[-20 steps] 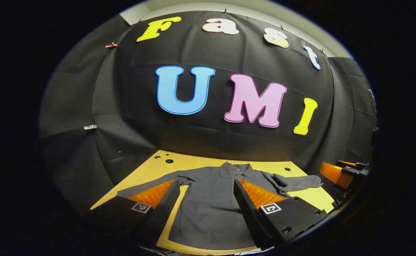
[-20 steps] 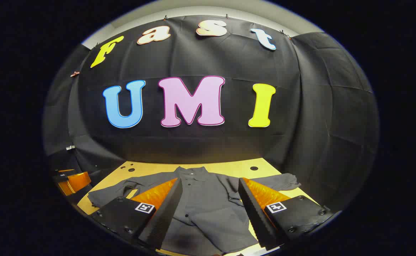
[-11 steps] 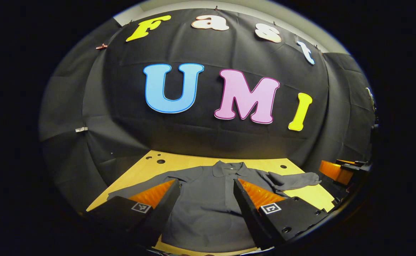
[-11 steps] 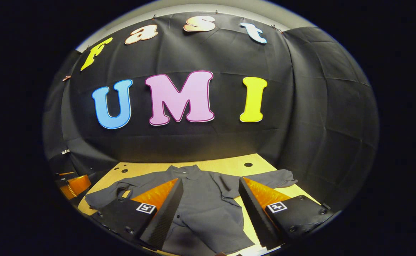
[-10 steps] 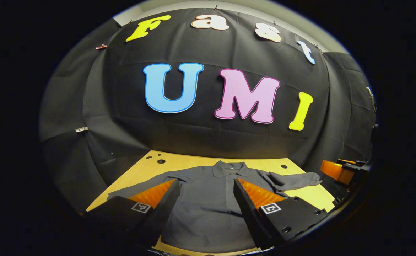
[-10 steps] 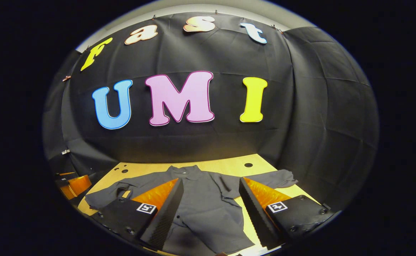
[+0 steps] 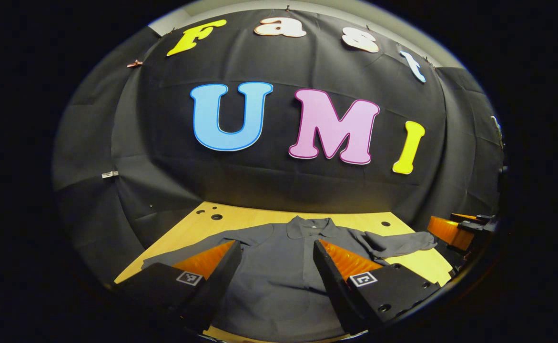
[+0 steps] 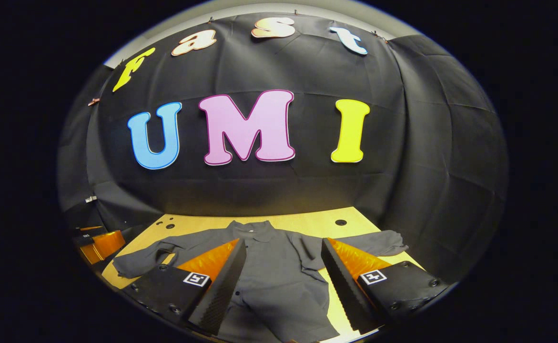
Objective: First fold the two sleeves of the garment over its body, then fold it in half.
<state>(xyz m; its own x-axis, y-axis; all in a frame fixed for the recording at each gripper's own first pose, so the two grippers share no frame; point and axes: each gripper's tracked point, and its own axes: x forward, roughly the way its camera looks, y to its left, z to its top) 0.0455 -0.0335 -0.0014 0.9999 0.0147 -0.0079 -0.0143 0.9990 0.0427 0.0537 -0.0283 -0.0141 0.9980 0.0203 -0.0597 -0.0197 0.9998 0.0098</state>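
A dark grey collared shirt (image 7: 279,267) lies flat on the wooden table (image 7: 240,216), collar toward the wall, both sleeves spread out. One sleeve (image 7: 398,243) reaches right in the left gripper view; the other sleeve (image 7: 197,240) reaches left. My left gripper (image 7: 276,250) hangs open above the shirt's body, holding nothing. In the right gripper view the shirt (image 8: 269,271) spreads over the table (image 8: 307,221), one sleeve (image 8: 379,240) ending at the right and the other sleeve (image 8: 145,257) at the left. My right gripper (image 8: 282,247) is open above the body, holding nothing.
The right gripper (image 7: 455,231) shows at the far right edge of the left gripper view. The left gripper (image 8: 100,243) shows at the left edge of the right gripper view. Black cloth walls close in the table at the back and sides. Round holes (image 7: 216,216) mark the tabletop.
Both views have shifted slightly over the shirt, as the grippers drifted a little. The shirt lies as before and both grippers stay open.
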